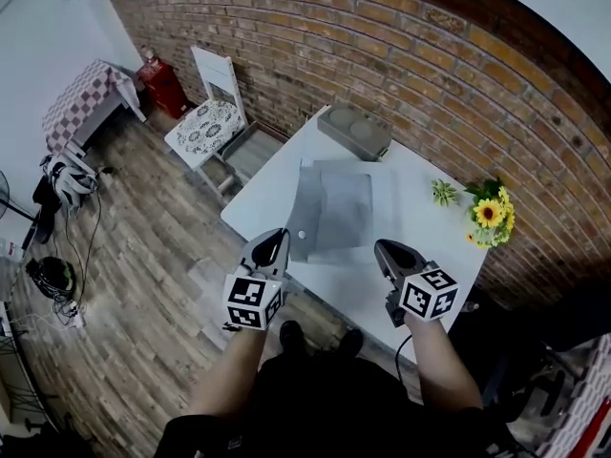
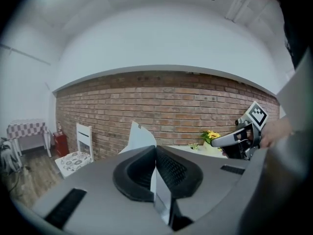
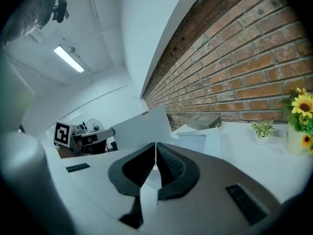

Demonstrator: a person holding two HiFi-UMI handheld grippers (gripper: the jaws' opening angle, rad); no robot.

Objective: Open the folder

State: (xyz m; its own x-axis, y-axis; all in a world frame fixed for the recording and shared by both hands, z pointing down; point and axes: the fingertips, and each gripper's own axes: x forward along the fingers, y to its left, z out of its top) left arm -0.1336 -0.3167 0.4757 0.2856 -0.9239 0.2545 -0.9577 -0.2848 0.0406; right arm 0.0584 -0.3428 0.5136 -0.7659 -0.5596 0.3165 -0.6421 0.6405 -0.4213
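The grey folder [image 1: 336, 208] lies on the white table [image 1: 410, 184], with its left cover [image 1: 305, 213] lifted off the pages. My left gripper [image 1: 277, 239] is shut on that cover's near edge; in the left gripper view a thin pale sheet runs out between the closed jaws [image 2: 155, 153] up to the raised cover [image 2: 139, 137]. At the folder's near right corner my right gripper [image 1: 382, 249] has its jaws closed [image 3: 155, 153]. Whether they pinch the folder I cannot tell. In the right gripper view the raised cover [image 3: 139, 126] stands ahead.
A grey box [image 1: 355, 130] sits at the table's far end. Sunflowers [image 1: 489, 216] and a small plant [image 1: 444, 192] stand by the brick wall. A white chair [image 1: 210, 122], a red extinguisher [image 1: 162, 84] and a checked table [image 1: 81, 98] are at the left.
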